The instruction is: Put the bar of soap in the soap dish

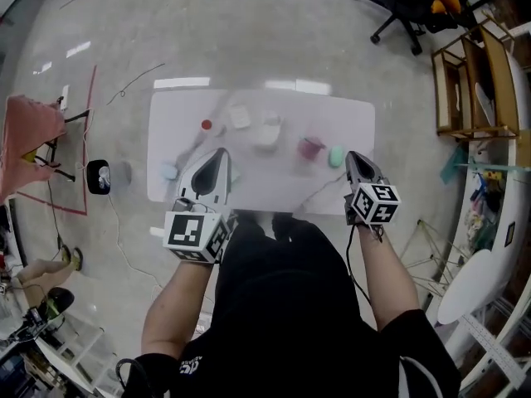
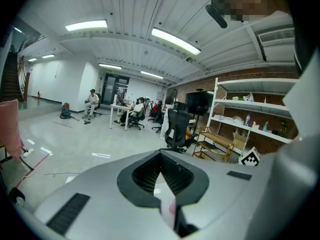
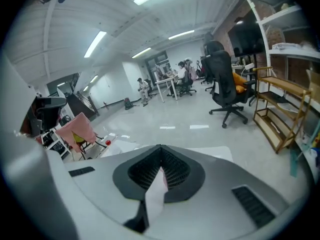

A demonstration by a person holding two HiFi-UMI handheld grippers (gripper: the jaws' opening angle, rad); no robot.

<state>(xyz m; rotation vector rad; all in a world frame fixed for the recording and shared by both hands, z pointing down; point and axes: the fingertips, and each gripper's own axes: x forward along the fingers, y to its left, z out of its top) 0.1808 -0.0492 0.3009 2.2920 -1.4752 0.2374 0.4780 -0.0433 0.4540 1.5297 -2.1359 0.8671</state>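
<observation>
Zero steps done: no soap has been picked up, and I see nothing lying in a dish.
Left to do: grab the soap, carry it to the dish, set it in and let go. I think that is the whole job.
Left gripper (image 1: 219,154): over the near edge of the table, at 7 o'clock. Its jaws are closed tip to tip, with nothing between them.
Table (image 1: 348,118): white and flat. The small things on it look blurry.
Pale blue thing (image 1: 169,171): at 9 o'clock on the table, near the left gripper. It may be the soap dish, but I cannot be sure.
Red thing (image 1: 207,125): small and round, at 10 o'clock.
White flat thing (image 1: 240,117): at 11 o'clock, near the far edge.
White tub (image 1: 267,131): at 12 o'clock, just beside the white flat thing.
Dark pink cup (image 1: 311,148): at 3 o'clock.
Mint green lump (image 1: 336,157): also at 3 o'clock, just beside the dark pink cup and near the tip of the right gripper. I do not think they touch. My guess is that this is the bar of soap, but it is too blurry to know.
Right gripper (image 1: 353,157): over the table at 4 o'clock. Its jaws are pressed together and it holds nothing.
Count of grippers: two, both empty.
Count of tables: one.
Count of small things on the table: six. That is one pale blue, one red, two white, one dark pink and one mint green.
</observation>
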